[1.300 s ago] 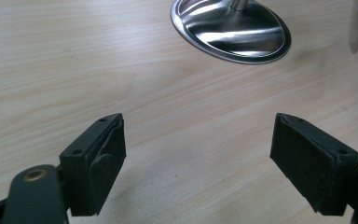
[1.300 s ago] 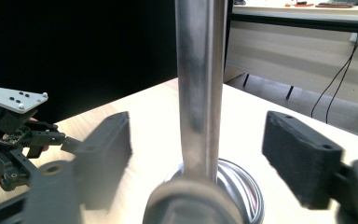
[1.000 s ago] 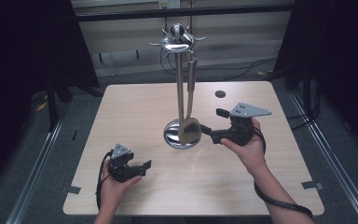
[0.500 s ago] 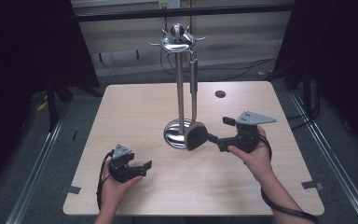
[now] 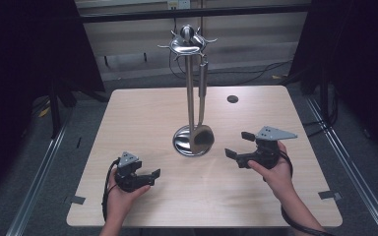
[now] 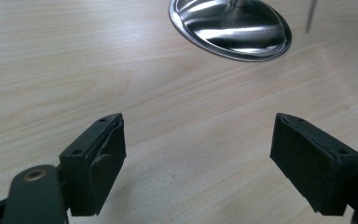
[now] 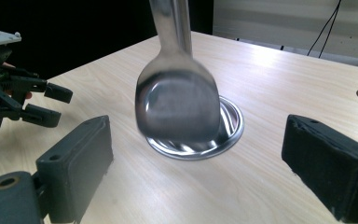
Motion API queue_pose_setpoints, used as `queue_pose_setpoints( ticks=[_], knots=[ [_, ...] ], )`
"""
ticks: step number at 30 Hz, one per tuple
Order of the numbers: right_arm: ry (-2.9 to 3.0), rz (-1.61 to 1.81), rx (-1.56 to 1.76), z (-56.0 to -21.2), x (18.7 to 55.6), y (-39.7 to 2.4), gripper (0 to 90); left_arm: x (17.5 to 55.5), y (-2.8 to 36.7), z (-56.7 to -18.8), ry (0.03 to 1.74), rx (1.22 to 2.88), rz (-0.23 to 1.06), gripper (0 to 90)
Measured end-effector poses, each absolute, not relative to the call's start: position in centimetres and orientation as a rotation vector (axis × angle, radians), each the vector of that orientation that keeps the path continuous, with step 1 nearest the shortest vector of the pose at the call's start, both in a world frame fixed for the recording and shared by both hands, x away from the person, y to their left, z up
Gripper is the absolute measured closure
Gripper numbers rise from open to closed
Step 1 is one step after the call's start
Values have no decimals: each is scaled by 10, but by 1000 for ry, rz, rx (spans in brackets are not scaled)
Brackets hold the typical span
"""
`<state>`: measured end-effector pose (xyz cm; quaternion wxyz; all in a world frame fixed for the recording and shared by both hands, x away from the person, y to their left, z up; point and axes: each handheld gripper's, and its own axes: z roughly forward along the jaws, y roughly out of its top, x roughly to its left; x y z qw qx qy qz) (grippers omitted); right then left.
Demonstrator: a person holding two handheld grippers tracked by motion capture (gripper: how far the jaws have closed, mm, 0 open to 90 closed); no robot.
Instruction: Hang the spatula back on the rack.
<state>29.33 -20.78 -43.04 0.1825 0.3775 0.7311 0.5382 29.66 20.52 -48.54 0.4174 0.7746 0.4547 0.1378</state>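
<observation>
Steel ladle [image 7: 177, 105], round mirrored base [image 6: 230, 28]

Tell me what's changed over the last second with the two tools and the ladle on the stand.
The right tool has drawn back from the ladle toward the person and the table's near right, jaws open and empty; a second ago it sat right at the ladle's bowl. The ladle now hangs free from the utensil stand. The left tool stayed put at the near left, open, and the stand has not moved.
</observation>
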Motion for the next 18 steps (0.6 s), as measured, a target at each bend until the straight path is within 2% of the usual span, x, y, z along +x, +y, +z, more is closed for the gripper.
queue_pose_setpoints(
  ticks=[18],
  knots=[
    [2066, 1489, 1136, -456, 279, -229, 74, 296, 204, -486, 1139, 1954, 349, 179]
  ],
)
